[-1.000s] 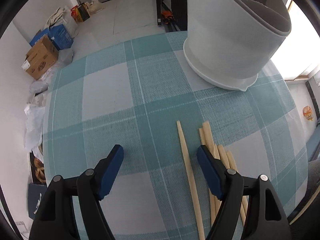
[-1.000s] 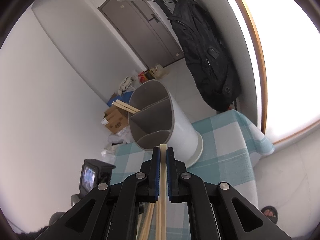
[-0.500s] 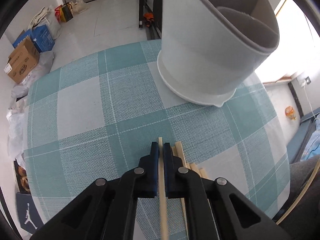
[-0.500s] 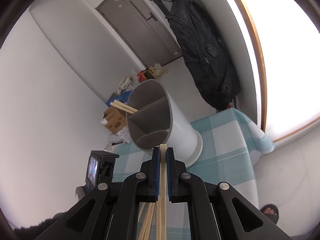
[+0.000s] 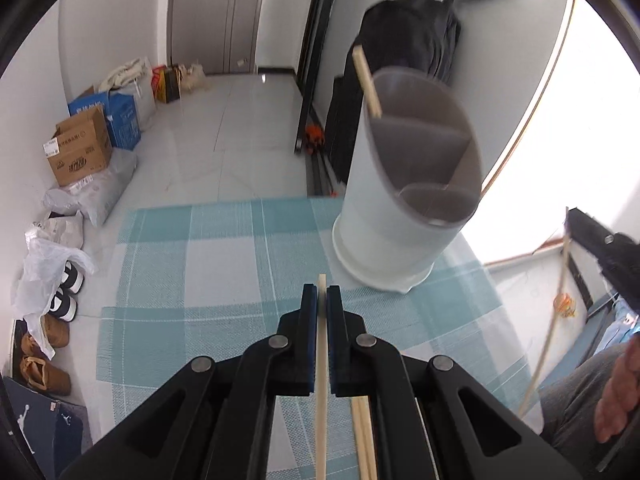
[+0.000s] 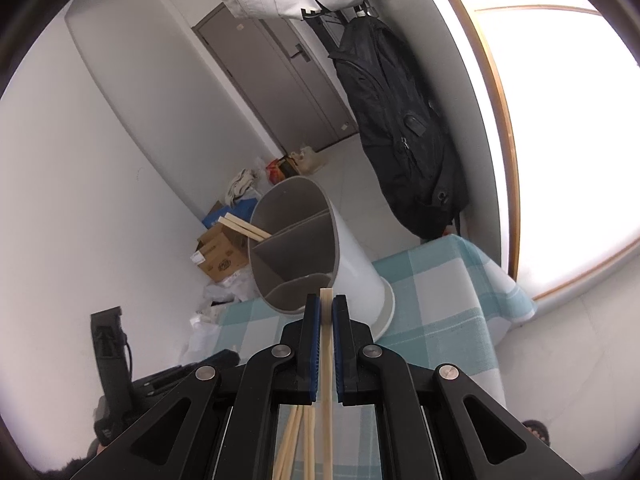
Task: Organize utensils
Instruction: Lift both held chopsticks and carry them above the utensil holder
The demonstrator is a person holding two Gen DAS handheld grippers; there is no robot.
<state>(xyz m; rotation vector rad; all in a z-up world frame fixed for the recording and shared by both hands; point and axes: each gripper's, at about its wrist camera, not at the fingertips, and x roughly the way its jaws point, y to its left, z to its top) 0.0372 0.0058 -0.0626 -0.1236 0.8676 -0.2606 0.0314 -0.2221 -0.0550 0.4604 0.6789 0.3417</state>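
Right now a single wooden chopstick [image 5: 321, 360] is sitting pinched between the blue pads of the left gripper [image 5: 321, 300], its tip poking out just short of the grey-white utensil holder [image 5: 408, 200]. Over that holder's near side, the right gripper [image 6: 326, 312] is clamping narrow on another chopstick [image 6: 327, 360], whose end is showing just in front of the holder's lowest compartment. Two chopsticks [image 6: 244, 227] are already leaning out of the holder's back compartment, on the side away from the window. More loose chopsticks [image 5: 362, 436] are lying on the teal checked tablecloth [image 5: 180, 280] well in front of the holder, under the left gripper's right finger. Beyond the holder a black backpack [image 6: 400, 128] is hanging on the wall, and to the holder's left, down on the floor, cardboard boxes [image 5: 78, 152] and bags are sitting against the wall.
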